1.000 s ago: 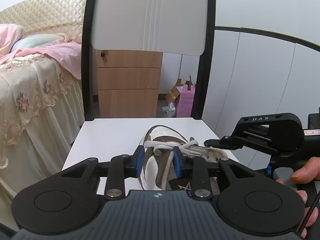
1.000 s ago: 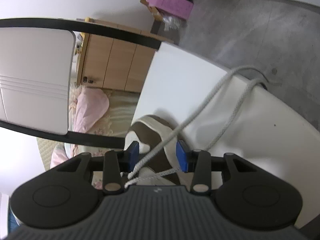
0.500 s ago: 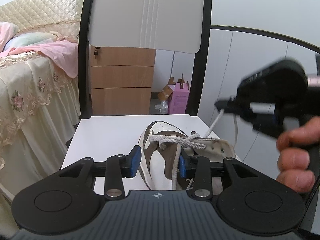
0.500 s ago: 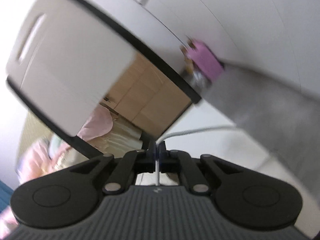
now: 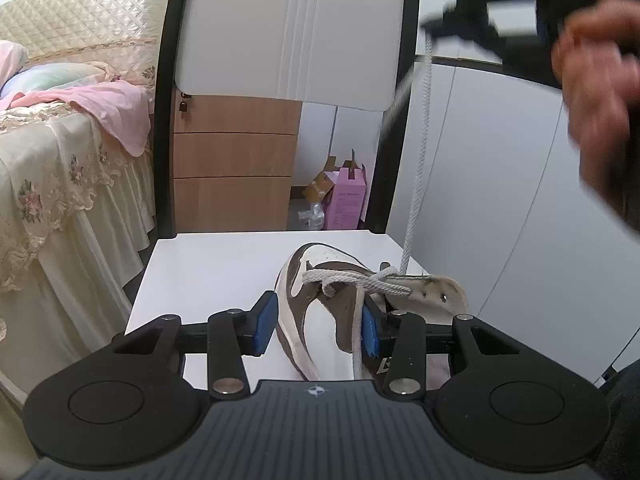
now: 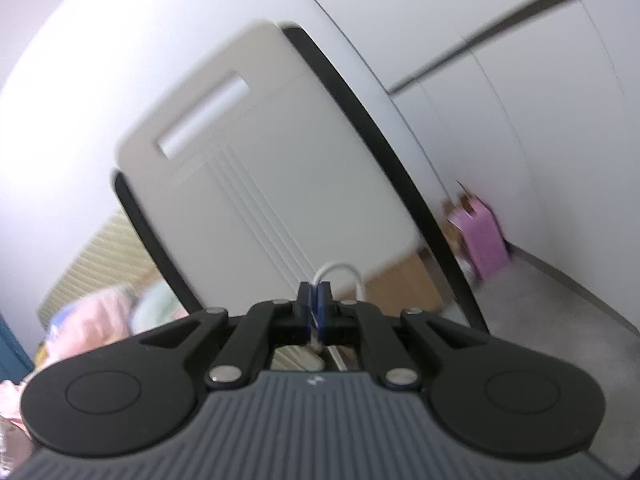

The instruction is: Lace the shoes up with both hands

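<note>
A brown and white shoe (image 5: 320,320) lies on the white chair seat (image 5: 216,264), its white lace (image 5: 360,280) crossed over the tongue. My left gripper (image 5: 318,322) straddles the shoe's near side wall. Its jaws are opening, and the blue pads (image 5: 266,320) stand beside the upper without clamping it. One lace strand (image 5: 418,160) runs taut, straight up to my right gripper (image 5: 436,34), which a hand (image 5: 600,100) holds high at the top right. In the right wrist view the right gripper (image 6: 318,300) is shut on the lace, a short loop (image 6: 340,270) poking out past the pads.
The chair's white back (image 5: 296,28) with black side rails rises behind the seat. A bed (image 5: 60,160) with pink bedding stands to the left. A wooden drawer unit (image 5: 232,160) and a pink box (image 5: 348,200) sit behind the chair. White cabinet doors (image 5: 500,160) are to the right.
My right gripper closed on the lace, rolled and rose well above the shoe, drawing the strand taut. My left gripper stayed in place, its jaws wider.
</note>
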Tool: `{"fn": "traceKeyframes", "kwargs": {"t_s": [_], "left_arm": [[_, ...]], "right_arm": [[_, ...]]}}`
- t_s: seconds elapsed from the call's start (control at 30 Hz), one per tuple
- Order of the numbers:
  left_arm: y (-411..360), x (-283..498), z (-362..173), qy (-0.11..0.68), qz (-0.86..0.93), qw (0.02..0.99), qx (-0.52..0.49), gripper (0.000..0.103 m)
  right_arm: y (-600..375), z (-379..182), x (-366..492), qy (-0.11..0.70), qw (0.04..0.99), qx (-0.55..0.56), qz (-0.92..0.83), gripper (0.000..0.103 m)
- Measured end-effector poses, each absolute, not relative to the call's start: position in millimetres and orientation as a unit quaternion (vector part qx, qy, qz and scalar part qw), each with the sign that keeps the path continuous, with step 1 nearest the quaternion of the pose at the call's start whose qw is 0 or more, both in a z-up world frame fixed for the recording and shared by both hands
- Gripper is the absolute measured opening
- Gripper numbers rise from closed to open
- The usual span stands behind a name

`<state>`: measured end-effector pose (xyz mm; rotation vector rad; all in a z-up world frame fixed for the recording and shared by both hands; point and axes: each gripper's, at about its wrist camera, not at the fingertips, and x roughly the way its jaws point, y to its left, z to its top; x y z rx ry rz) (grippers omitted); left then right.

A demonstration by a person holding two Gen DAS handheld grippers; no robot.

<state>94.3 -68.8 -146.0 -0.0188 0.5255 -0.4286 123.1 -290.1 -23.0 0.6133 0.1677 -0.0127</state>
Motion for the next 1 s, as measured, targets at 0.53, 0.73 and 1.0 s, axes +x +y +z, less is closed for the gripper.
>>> {"fn": "traceKeyframes", "kwargs": {"t_s": [0.53, 0.73, 1.0], "left_arm": [[-68, 93, -144, 0.261, -0.208, 0.943, -0.009, 0.05], [-69, 96, -142, 0.265, -0.207, 0.942, -0.005, 0.052], [-71, 112, -144, 0.267, -0.219, 0.939, 0.006, 0.059]], "right_arm": [[-315, -20, 159, 0.22, 0.945, 0.241, 0.015, 0.005], [-352, -81, 174, 0.304, 0.909, 0.28, -0.047, 0.045], [-377, -132, 235, 0.364, 0.881, 0.289, -0.09, 0.046]]}}
